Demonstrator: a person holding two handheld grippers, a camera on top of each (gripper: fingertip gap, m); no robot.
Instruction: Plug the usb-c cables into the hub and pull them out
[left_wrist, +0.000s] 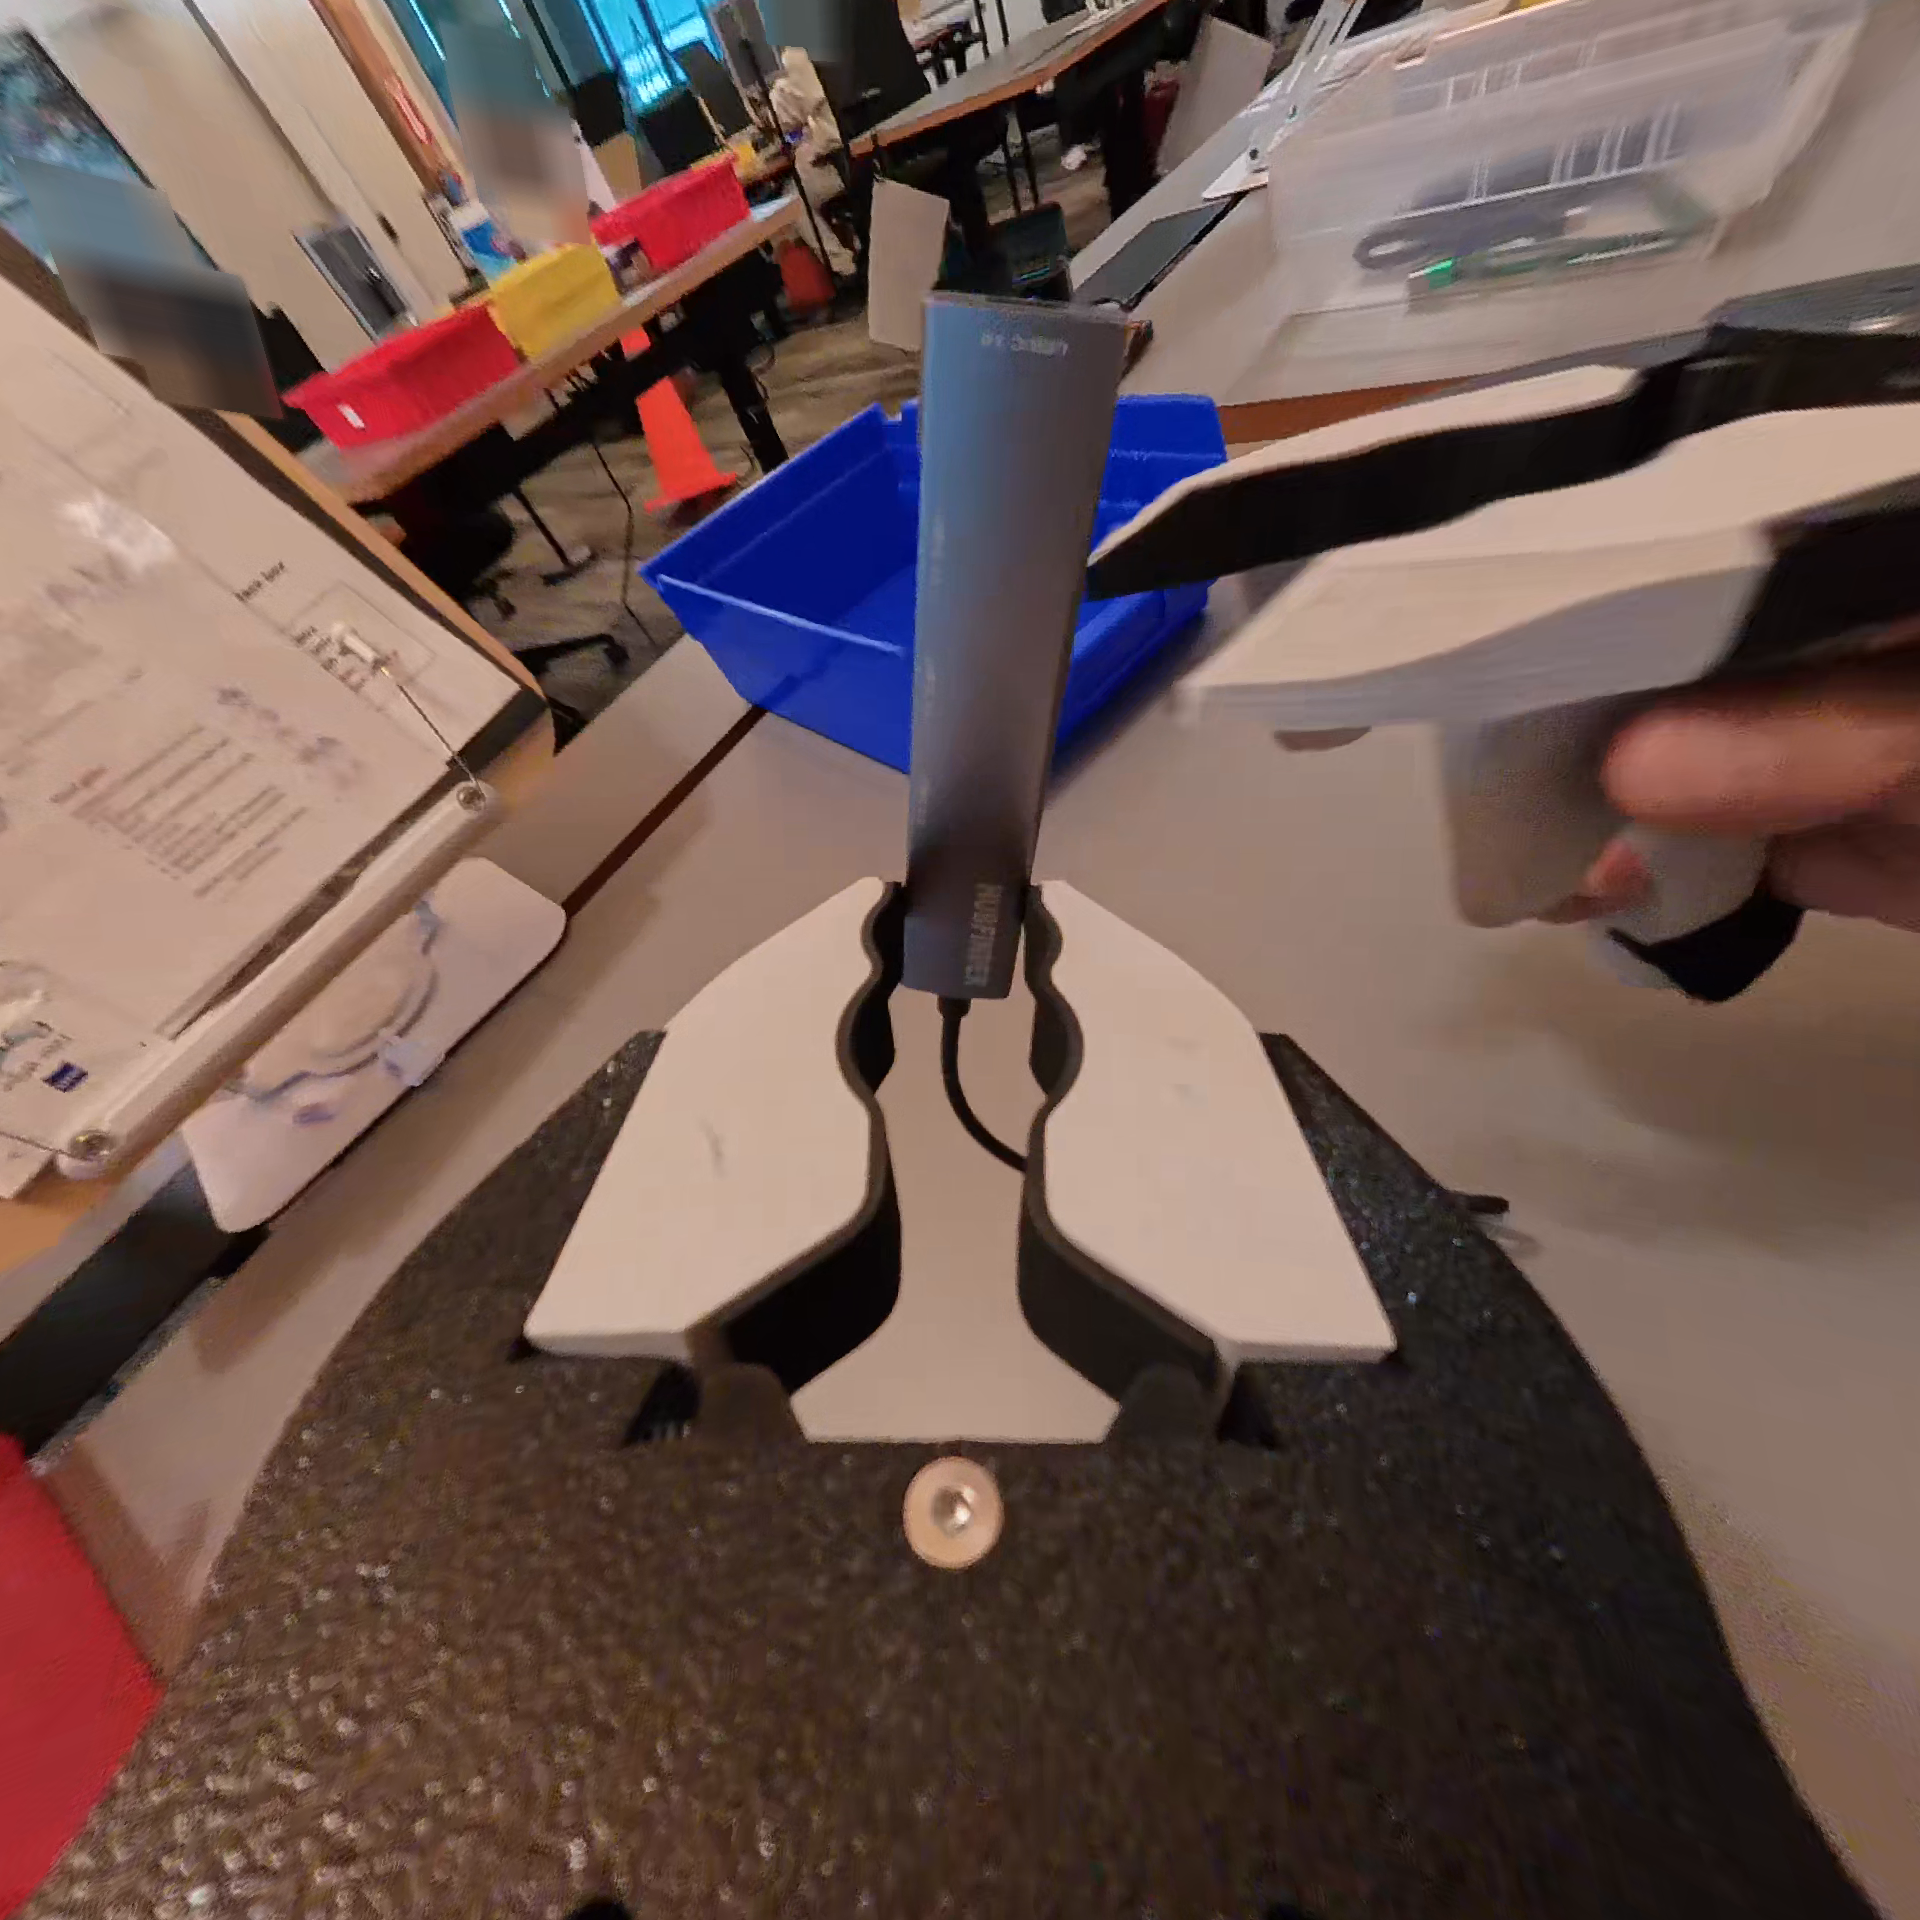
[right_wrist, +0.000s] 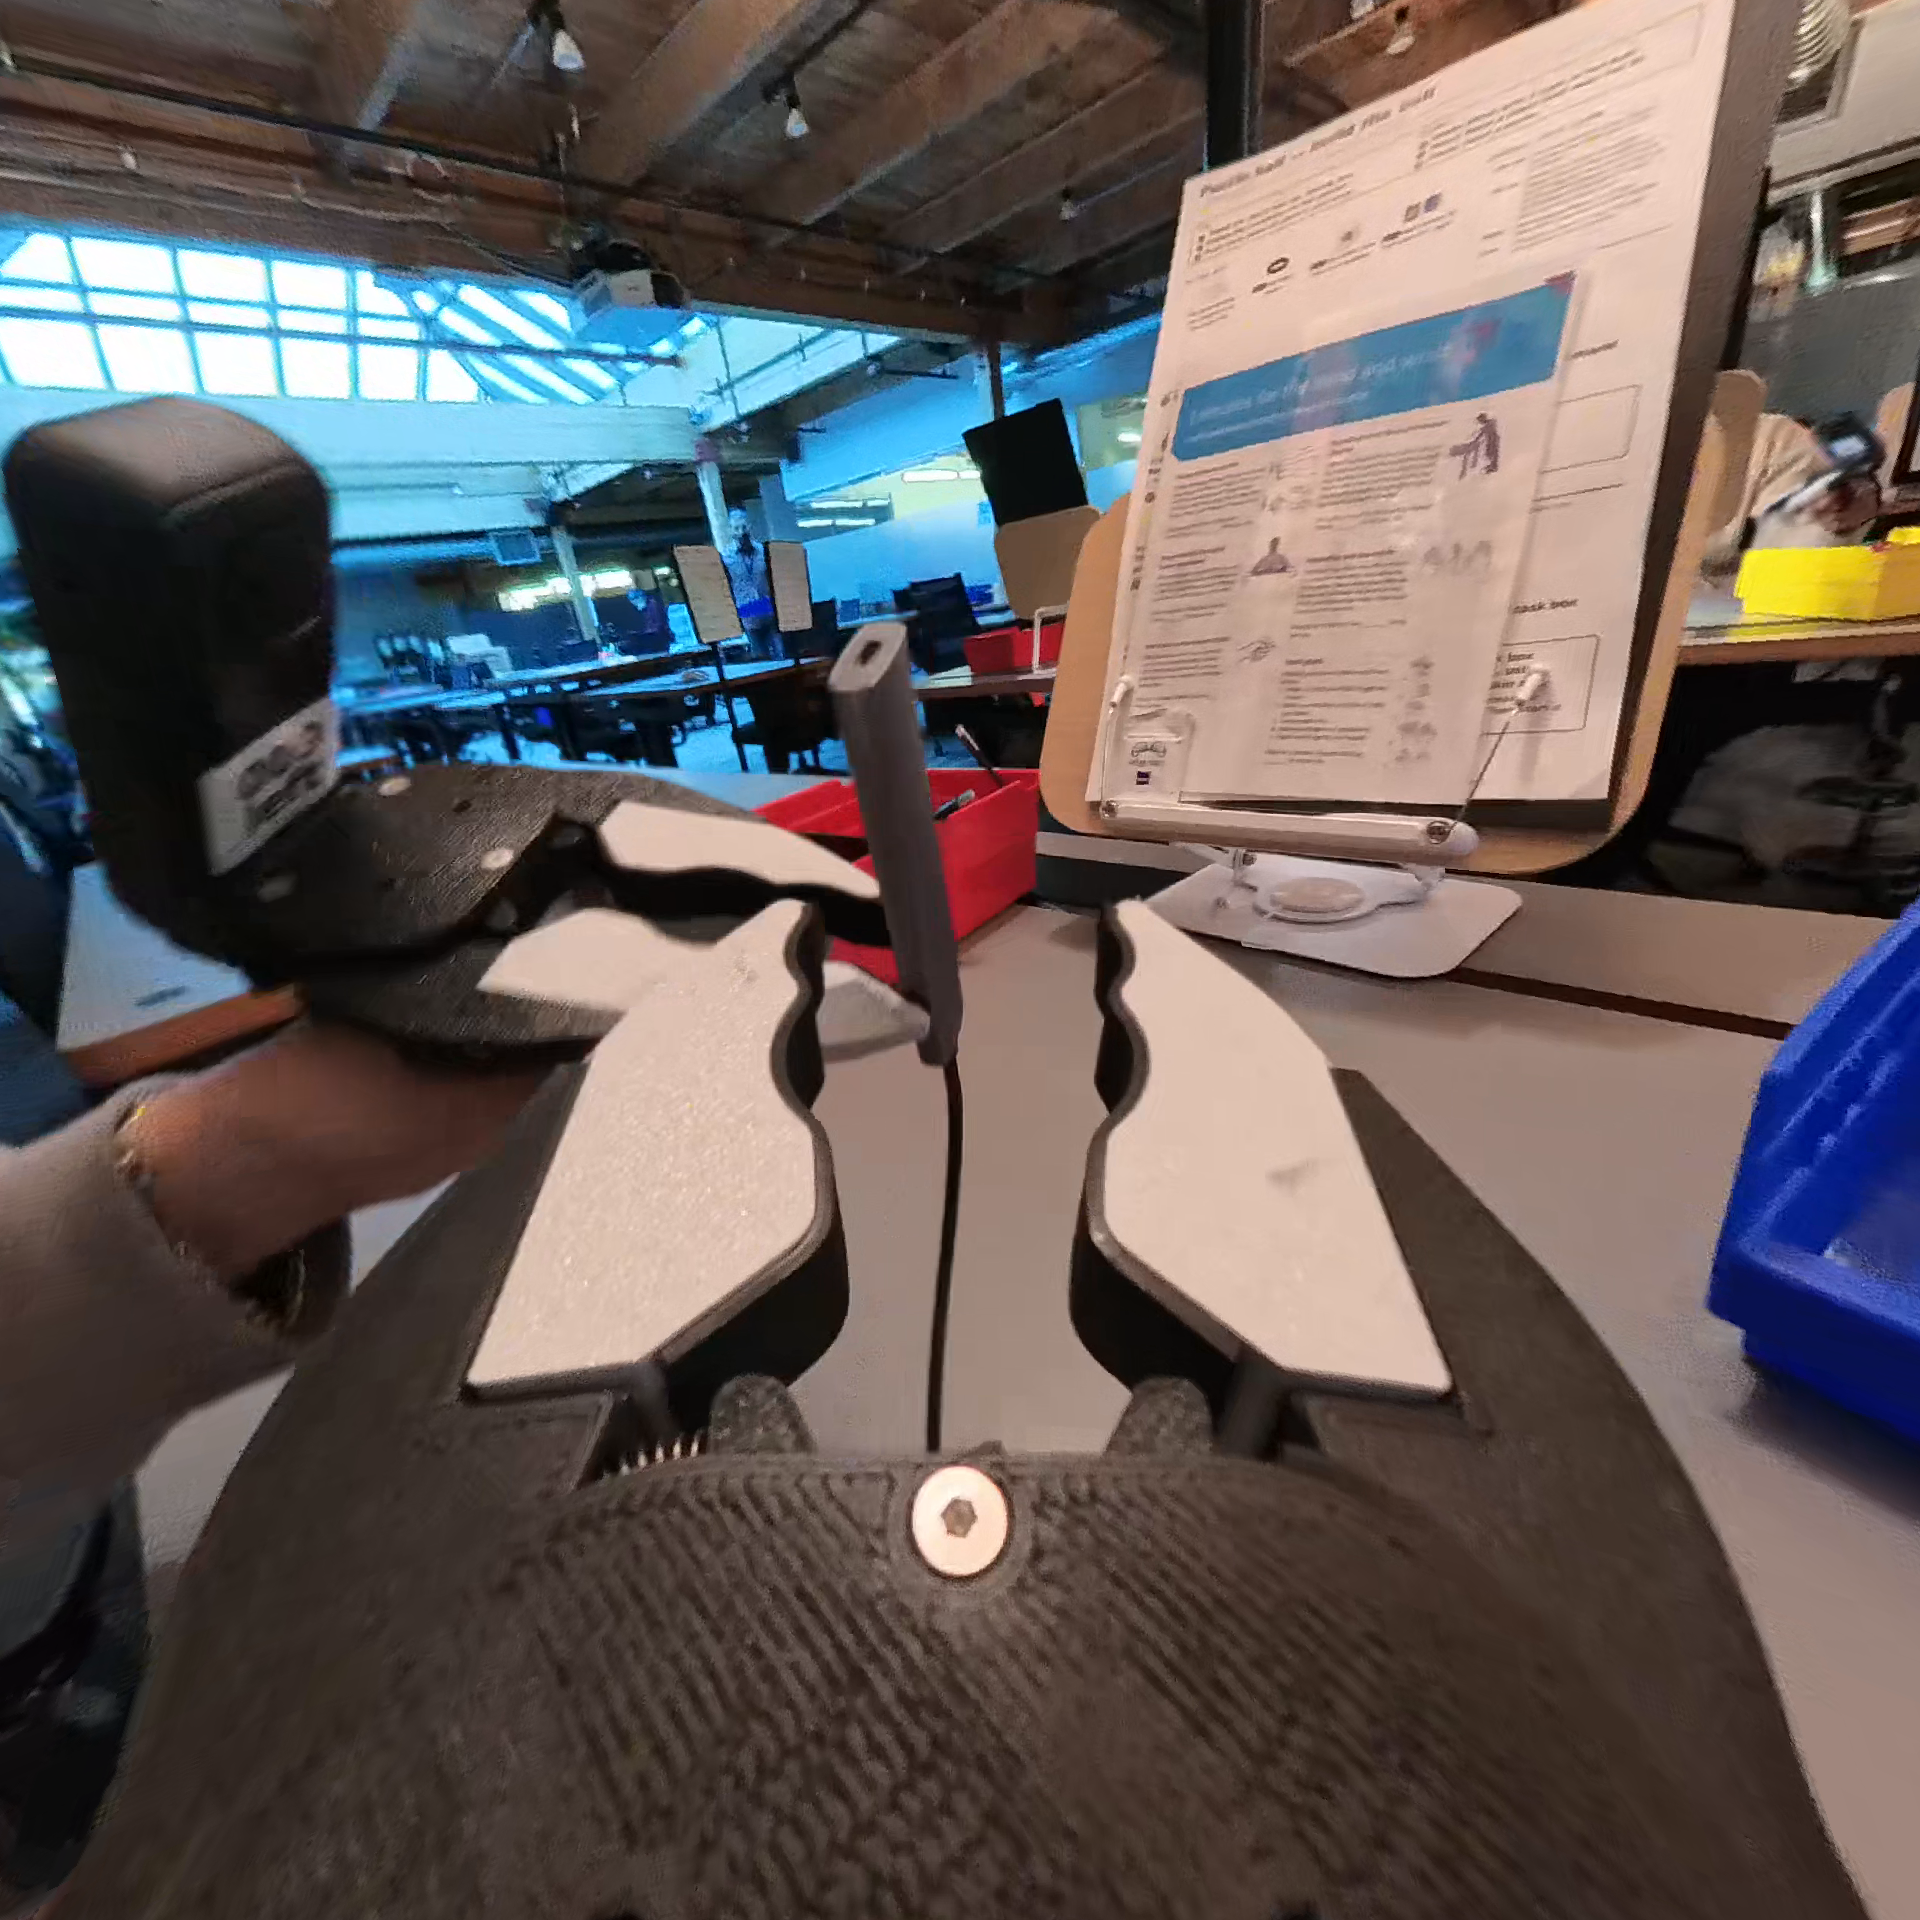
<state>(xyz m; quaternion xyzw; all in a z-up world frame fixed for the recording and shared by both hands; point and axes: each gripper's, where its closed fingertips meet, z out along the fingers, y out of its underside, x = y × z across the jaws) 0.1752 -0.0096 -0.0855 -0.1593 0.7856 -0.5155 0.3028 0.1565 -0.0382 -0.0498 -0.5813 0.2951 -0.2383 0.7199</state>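
The hub (left_wrist: 997, 623) is a slim dark grey bar held upright above the table. My left gripper (left_wrist: 961, 904) is shut on its lower end. A black cable (left_wrist: 966, 1101) leaves the bottom of the hub and runs back between the fingers. My right gripper (right_wrist: 961, 925) is open and empty, its fingers level with the lower part of the hub (right_wrist: 894, 831) just beyond them. The cable (right_wrist: 945, 1247) hangs between the right fingers. The hub's top end shows one port (right_wrist: 871, 652). The right gripper (left_wrist: 1143, 634) comes in from the right in the left wrist view.
A blue bin (left_wrist: 810, 582) stands behind the hub, at the right edge in the right wrist view (right_wrist: 1829, 1195). A document stand with papers (right_wrist: 1351, 520) stands at the table's edge. A red bin (right_wrist: 987, 831) lies beyond the grey table (left_wrist: 1351, 1195). The tips of one gripper are about 5 centimeters away from the tips of the other.
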